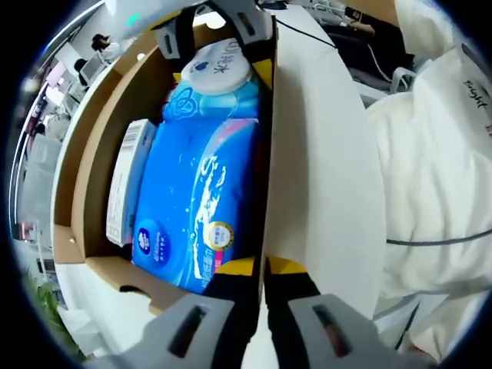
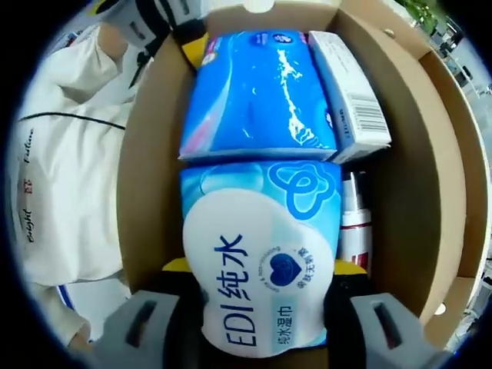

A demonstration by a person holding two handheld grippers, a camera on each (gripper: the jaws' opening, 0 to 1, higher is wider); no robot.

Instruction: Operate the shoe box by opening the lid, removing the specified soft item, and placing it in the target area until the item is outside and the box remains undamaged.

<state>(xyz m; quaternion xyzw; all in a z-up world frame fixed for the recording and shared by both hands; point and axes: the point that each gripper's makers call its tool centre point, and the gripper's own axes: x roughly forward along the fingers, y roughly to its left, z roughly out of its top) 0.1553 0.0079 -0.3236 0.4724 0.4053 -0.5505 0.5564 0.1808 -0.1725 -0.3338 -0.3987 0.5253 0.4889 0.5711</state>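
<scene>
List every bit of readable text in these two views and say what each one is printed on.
"EDI 纯水": white lid label of the wet wipes pack.
Smaller lines beside that label's blue heart: too small to read.
Barcode and print on the white carton: too small.
Gold seal and badge on the blue tissue pack: blurred.

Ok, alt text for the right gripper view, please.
The right gripper straddles a wet wipes pack inside an open cardboard box. Behind it lie a blue tissue pack, a small white carton and a spray bottle; the left gripper shows at the far end.
</scene>
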